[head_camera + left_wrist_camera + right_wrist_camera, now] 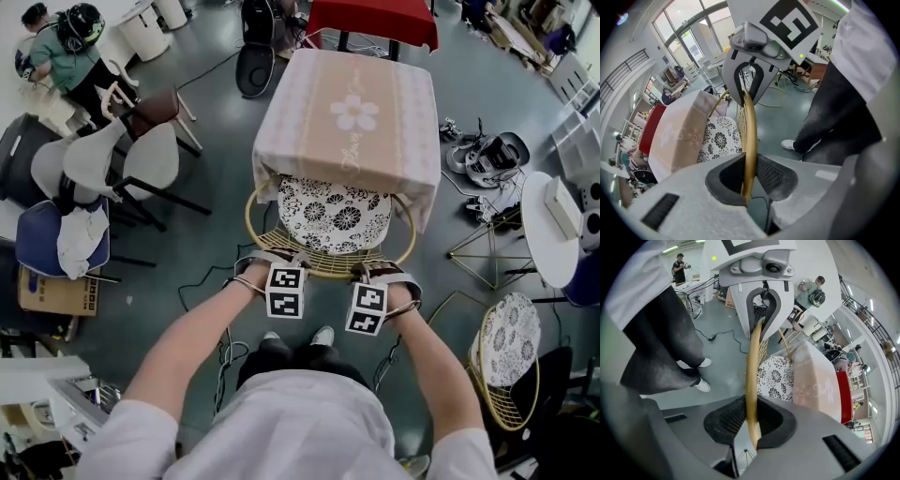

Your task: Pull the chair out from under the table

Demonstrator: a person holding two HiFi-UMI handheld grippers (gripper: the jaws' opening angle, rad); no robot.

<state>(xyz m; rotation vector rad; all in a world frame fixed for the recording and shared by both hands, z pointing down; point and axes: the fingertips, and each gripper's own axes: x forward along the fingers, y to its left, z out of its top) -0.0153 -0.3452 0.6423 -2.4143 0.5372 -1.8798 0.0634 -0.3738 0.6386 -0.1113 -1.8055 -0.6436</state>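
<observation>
A gold wire chair with a black-and-white floral cushion (335, 214) is tucked under a small table covered by a pink cloth (352, 112). Its curved back rim (319, 272) faces me. My left gripper (267, 258) grips the rim's left part and my right gripper (386, 272) grips its right part. In the left gripper view the gold rim (750, 126) runs between the pads of the left gripper (749, 176), which press on it. In the right gripper view the same rim (752, 362) is pinched by the right gripper (751, 420). Both point steeply down.
My shoes (295, 339) stand just behind the chair. Grey and white chairs (122, 164) crowd the left, with a cardboard box (56, 292) below them. A second gold chair (506, 361), a wire stand (487, 248) and a round white table (553, 230) are at right. Cables lie on the floor.
</observation>
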